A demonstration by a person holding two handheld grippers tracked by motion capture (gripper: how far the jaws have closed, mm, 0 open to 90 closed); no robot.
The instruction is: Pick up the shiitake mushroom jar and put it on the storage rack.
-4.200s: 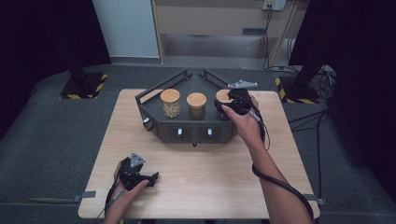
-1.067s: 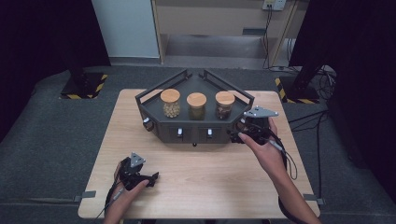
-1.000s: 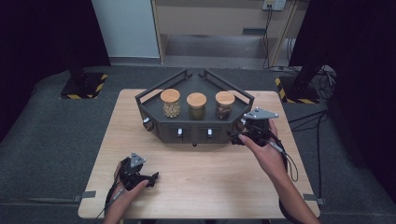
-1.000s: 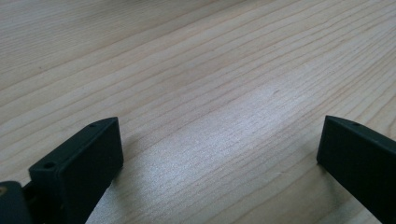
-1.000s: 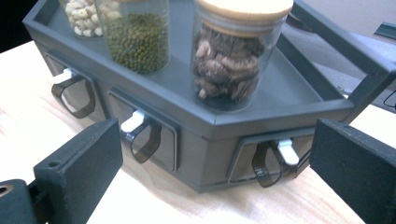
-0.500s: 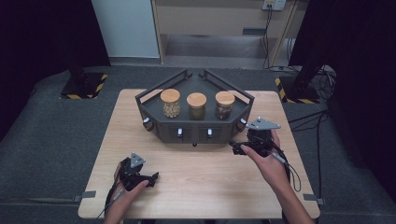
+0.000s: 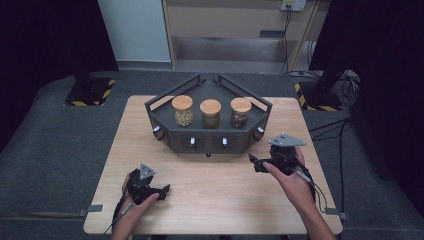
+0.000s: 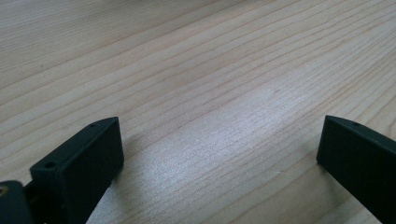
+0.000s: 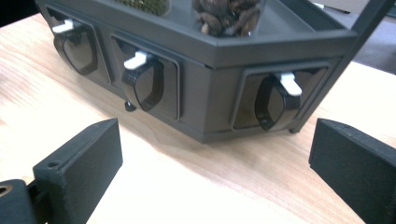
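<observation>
A dark hexagonal stand sits at the back middle of the wooden table. Three cork-lidded glass jars stand in its tray: a left jar of pale round pieces, a middle jar of greenish grains, a right jar of brown pieces. Round knobs with white levers line its front, close in the right gripper view. My right gripper is open just right of the stand's front, holding nothing. My left gripper is open low over bare wood at the near left, empty.
Grey carpet surrounds the table. Cables trail over the floor at the right. Black stand bases with yellow-striped tape sit behind the table on both sides. Bare tabletop lies between the two grippers.
My right gripper has left the right jar in the tray and drawn back and down to the table in front of the stand's right corner. The left gripper has stayed put.
</observation>
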